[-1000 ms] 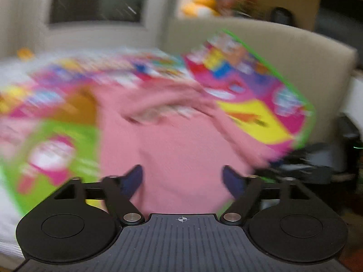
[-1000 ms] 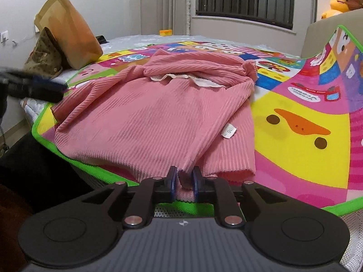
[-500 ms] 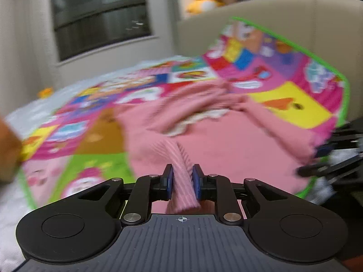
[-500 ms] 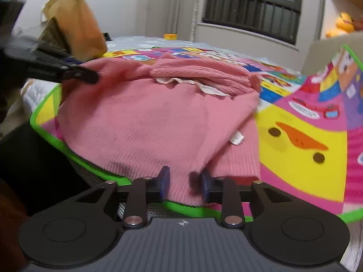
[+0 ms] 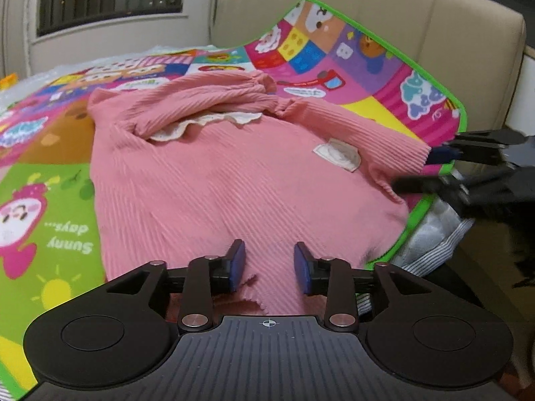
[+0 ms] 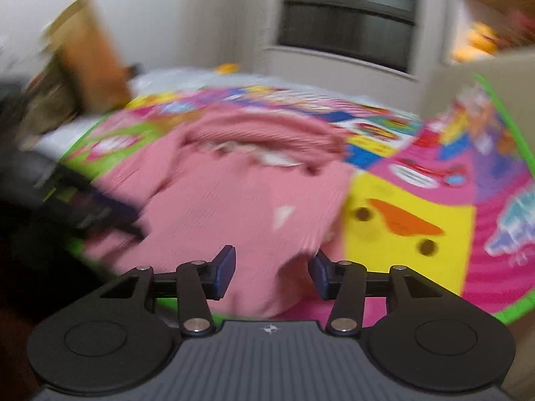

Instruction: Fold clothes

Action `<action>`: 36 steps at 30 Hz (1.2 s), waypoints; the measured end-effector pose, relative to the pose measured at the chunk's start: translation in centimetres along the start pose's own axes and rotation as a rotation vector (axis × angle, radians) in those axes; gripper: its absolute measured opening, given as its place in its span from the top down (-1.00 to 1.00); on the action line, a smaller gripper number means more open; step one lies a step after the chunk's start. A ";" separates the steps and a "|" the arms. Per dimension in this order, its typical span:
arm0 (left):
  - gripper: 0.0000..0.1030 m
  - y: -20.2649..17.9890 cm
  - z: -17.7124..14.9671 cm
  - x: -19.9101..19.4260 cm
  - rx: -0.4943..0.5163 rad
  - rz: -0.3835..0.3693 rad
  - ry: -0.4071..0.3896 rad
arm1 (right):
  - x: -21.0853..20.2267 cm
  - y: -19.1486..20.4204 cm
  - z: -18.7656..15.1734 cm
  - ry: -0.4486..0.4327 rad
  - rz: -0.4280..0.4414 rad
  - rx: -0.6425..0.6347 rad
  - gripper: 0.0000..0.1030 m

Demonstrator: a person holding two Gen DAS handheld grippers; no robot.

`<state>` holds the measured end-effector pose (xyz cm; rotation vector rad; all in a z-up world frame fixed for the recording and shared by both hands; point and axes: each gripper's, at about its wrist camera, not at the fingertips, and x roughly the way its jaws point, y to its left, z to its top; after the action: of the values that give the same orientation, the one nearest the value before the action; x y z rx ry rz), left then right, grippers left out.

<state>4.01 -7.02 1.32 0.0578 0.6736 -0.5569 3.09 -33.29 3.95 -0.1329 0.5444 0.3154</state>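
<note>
A brown paper bag is seen at far left; the pink sweater is spread on the cartoon play mat; the left gripper and right gripper are held spread, hem fabric lying loose between; a beige headboard is seen at right.

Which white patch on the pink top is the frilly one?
The lace trim at the neckline; the other, the flat label, lies nearer the right tool.

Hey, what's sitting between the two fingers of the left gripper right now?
In the left wrist view, the near hem of the pink sweater lies between the open fingers of the left gripper; they are not clamped on it.
</note>
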 end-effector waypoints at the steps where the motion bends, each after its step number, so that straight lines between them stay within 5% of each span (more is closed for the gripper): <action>1: 0.11 0.0 -0.1 0.0 -0.005 -0.009 -0.003 | 0.8 -0.7 -0.1 0.000 -0.025 0.065 0.08; 2: 0.09 -0.1 -0.1 0.0 -0.004 -0.013 -0.006 | 1.5 -1.3 -0.1 0.000 -0.045 0.121 0.08; 6: 0.08 0.0 -0.1 0.0 -0.005 -0.017 -0.008 | 3.8 -2.1 0.7 -0.046 -0.159 0.160 0.88; 9: 0.08 0.4 -0.1 -0.3 -0.030 -0.030 -0.007 | 2.7 0.1 2.8 -0.112 -0.112 -0.034 0.90; 14: -0.04 1.1 0.0 -0.5 -0.087 -0.070 -0.011 | 3.2 7.0 -0.1 0.055 0.074 -0.531 0.90; 17: -0.21 1.1 0.2 -1.0 -0.094 -0.095 -0.009 | 3.1 8.1 -2.3 0.039 0.046 -0.626 0.87; 23: -0.45 2.2 1.7 -3.0 -0.170 -0.185 -0.070 | 3.0 4.8 -0.6 0.091 0.150 -0.310 0.80; 27: -0.49 3.7 2.1 -3.7 -0.209 -0.144 -0.107 | 2.8 3.5 -0.6 0.108 0.268 -0.138 0.09; 29: -0.43 4.7 1.7 -3.4 -0.259 -0.131 -0.083 | 2.2 3.4 -1.3 0.109 0.291 -0.098 -0.11; 36: -0.46 5.4 -0.5 -2.6 -0.336 -0.168 -0.017 | 0.8 3.3 -1.8 0.134 0.302 -0.094 -0.21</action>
<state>4.76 -1.10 1.83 -0.3199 0.7514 -0.5979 1.76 -30.36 1.85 -0.1637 0.6843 0.6304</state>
